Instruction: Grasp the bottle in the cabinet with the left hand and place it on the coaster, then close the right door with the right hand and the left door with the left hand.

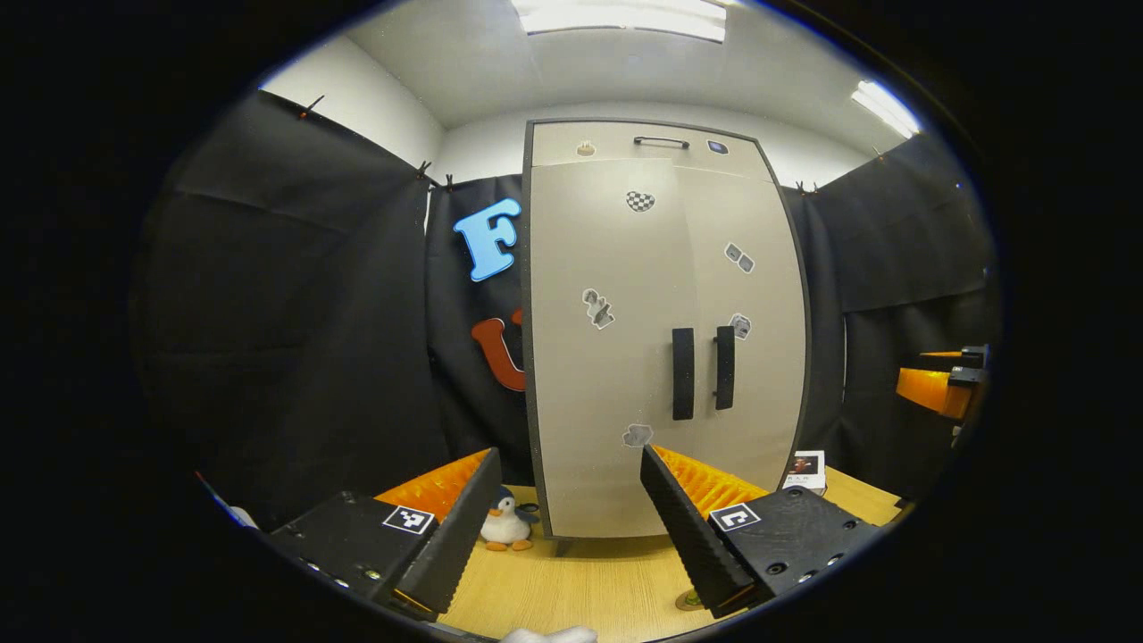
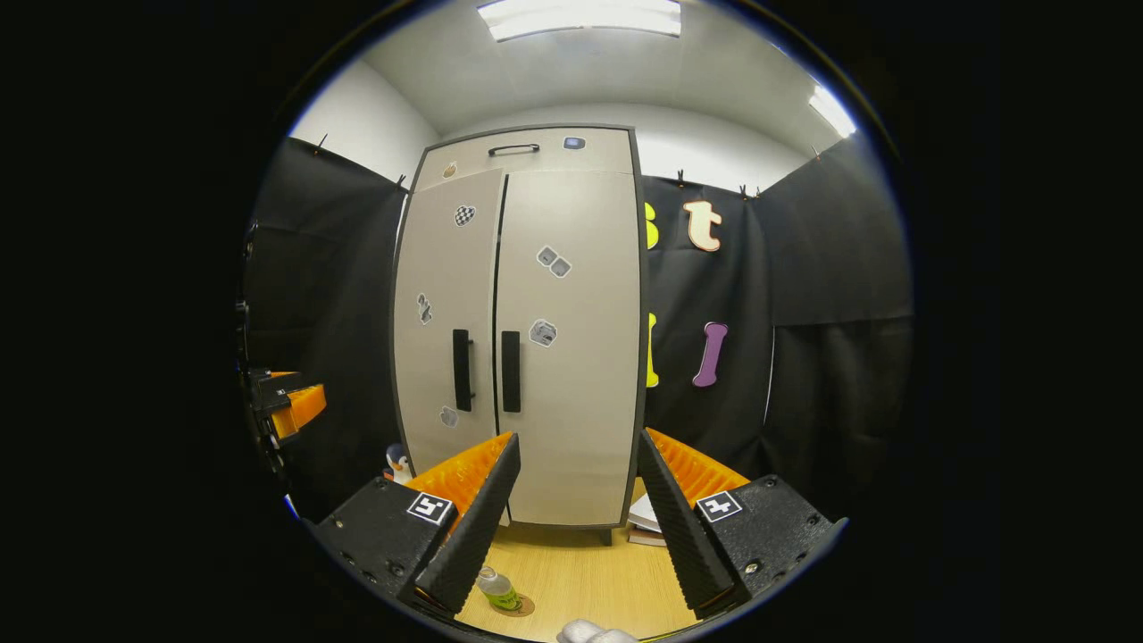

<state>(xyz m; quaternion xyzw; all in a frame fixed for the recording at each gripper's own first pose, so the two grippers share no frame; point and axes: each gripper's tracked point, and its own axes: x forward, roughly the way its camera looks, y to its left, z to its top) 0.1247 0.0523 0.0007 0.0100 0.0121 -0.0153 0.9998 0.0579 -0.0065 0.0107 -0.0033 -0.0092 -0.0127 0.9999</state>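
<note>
The tall beige cabinet point(image 1: 661, 339) stands on the wooden table with both doors shut, and its two dark handles point(image 1: 704, 371) sit side by side. In the right gripper view a small clear bottle point(image 2: 496, 588) with green liquid stands on a round brown coaster point(image 2: 516, 607) in front of the cabinet point(image 2: 527, 339), just past my right gripper's left finger. A sliver of the coaster point(image 1: 686, 601) peeks out beside my left gripper's right finger. My left gripper point(image 1: 569, 454) and right gripper point(image 2: 579, 438) both face the doors, open and holding nothing.
A toy penguin point(image 1: 506, 522) sits at the cabinet's left foot, and a small white box point(image 1: 808, 469) at its right. Stacked books point(image 2: 645, 522) lie by the right foot. The other gripper point(image 1: 942, 384) hangs at the far right. Black cloth walls surround the table point(image 1: 580, 580).
</note>
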